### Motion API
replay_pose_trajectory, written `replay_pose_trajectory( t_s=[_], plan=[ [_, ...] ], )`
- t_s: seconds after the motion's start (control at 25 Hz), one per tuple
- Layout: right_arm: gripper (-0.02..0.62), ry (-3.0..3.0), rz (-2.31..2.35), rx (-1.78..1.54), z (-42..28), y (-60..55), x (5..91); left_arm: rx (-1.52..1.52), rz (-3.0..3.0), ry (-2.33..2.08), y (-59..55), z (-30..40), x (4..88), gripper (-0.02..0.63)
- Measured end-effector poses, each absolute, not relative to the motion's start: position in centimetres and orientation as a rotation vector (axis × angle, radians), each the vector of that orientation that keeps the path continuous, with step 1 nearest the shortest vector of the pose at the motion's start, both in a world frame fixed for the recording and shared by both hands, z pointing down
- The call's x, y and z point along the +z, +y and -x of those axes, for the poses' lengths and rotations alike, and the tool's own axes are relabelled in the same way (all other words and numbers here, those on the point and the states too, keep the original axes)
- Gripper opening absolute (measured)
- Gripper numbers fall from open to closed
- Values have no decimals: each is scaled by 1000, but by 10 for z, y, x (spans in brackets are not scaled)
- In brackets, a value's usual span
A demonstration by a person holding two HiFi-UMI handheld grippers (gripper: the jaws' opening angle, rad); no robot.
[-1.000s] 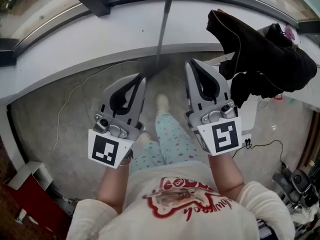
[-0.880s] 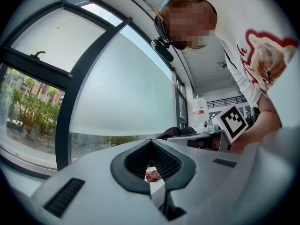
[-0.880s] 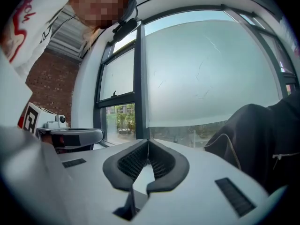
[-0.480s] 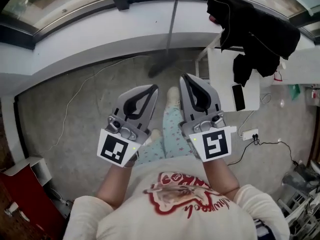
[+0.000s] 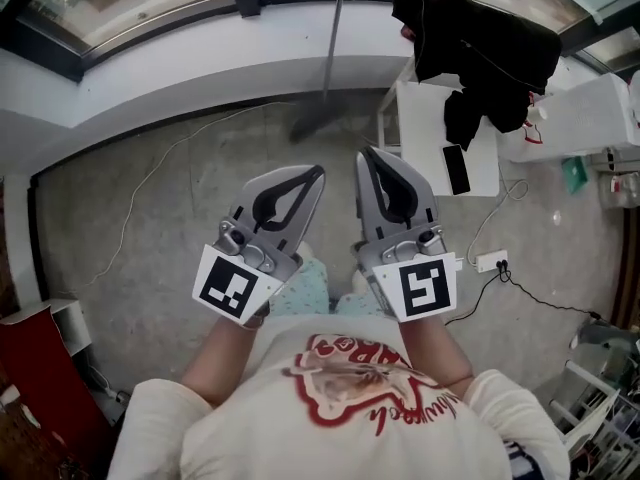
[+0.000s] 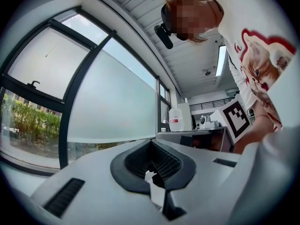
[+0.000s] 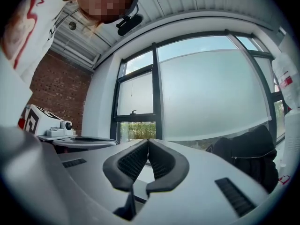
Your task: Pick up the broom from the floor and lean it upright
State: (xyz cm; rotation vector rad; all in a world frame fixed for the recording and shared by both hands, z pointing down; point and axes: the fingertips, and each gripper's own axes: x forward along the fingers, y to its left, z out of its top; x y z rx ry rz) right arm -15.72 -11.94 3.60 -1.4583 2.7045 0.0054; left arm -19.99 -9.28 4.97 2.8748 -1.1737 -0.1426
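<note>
The broom stands upright by itself, its thin grey handle point(image 5: 333, 43) leaning on the white window ledge and its dark head point(image 5: 310, 123) on the concrete floor. Both grippers hang level in front of the person, well back from it. In the head view the left gripper point(image 5: 318, 172) and the right gripper point(image 5: 362, 156) are side by side, each shut with nothing between the fingers. The left gripper view shows the left gripper point(image 6: 151, 141) with its dark pads closed and only window behind. The right gripper point(image 7: 148, 141) is likewise closed on nothing in its own view.
A white table point(image 5: 430, 133) at the right carries a black jacket point(image 5: 480, 48) and a phone point(image 5: 455, 168). A power strip point(image 5: 490, 262) and cables lie on the floor to the right. A red box point(image 5: 30, 358) sits at the lower left.
Both grippers have drawn back from the broom toward the person, still shut. The broom stays leaning at the ledge and lies farther from the fingertips.
</note>
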Motion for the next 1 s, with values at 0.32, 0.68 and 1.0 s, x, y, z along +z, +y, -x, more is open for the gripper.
replay_pose_trajectory(
  t_s=[0.32,0.68,1.0],
  plan=[
    [25,2729,1350,8,106,-22,8,-149,-2848,-1250,-9,137,28,14],
    [25,2771,1158,-40,57,66,-7,-201,-2807,-1372,98,75,4,15],
    [25,2800,1023,91,86,114,-46,-203,-2817,-1429,137,104,-22,14]
  ],
)
